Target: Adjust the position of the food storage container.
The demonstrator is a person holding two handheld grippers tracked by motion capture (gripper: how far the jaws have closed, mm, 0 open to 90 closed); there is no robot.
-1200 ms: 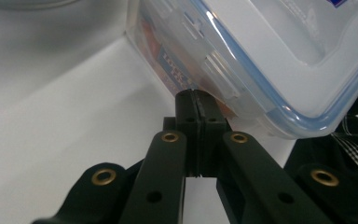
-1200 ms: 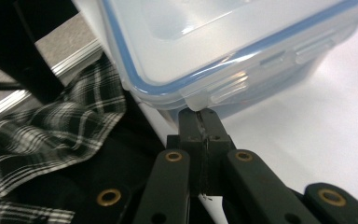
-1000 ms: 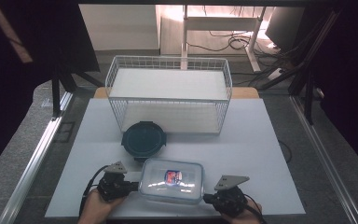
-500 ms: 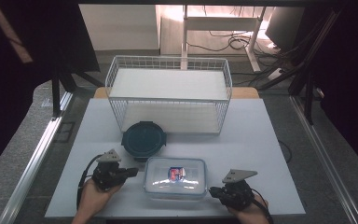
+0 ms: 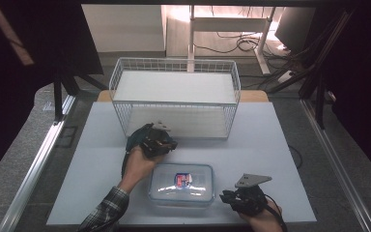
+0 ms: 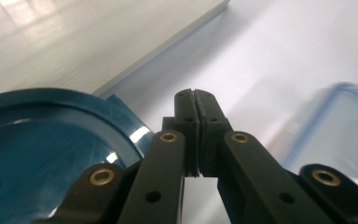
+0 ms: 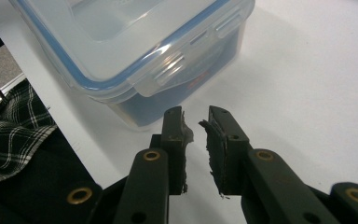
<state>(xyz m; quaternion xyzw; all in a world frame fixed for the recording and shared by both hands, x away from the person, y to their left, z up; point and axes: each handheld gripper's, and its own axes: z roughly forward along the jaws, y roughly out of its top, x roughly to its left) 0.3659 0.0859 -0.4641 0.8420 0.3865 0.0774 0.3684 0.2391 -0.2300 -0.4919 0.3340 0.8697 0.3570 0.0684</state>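
A clear lidded container [image 5: 181, 183] with a blue seal lies on the white table [image 5: 280, 145] near its front edge. My left gripper [image 5: 172, 143] hovers behind it, over a dark teal round lid [image 5: 134, 137] that the hand partly covers. In the left gripper view the jaws [image 6: 196, 99] are shut with nothing between them, the teal lid [image 6: 42, 140] to their left and the blurred container [image 6: 342, 126] to their right. My right gripper [image 5: 224, 196] sits just off the container's right end. Its jaws [image 7: 196, 123] have just been opening; the narrow gap holds nothing, a little short of the container's latch [image 7: 168, 70].
A white wire basket [image 5: 174, 104] stands at the back of the table, right behind the left hand. A plaid sleeve [image 7: 9, 126] shows at the left in the right gripper view. Bare table stretches to the right of the basket and container.
The left hand has left the container's left end and risen toward the basket, ending over the teal lid. The right gripper stays by the container's right end.
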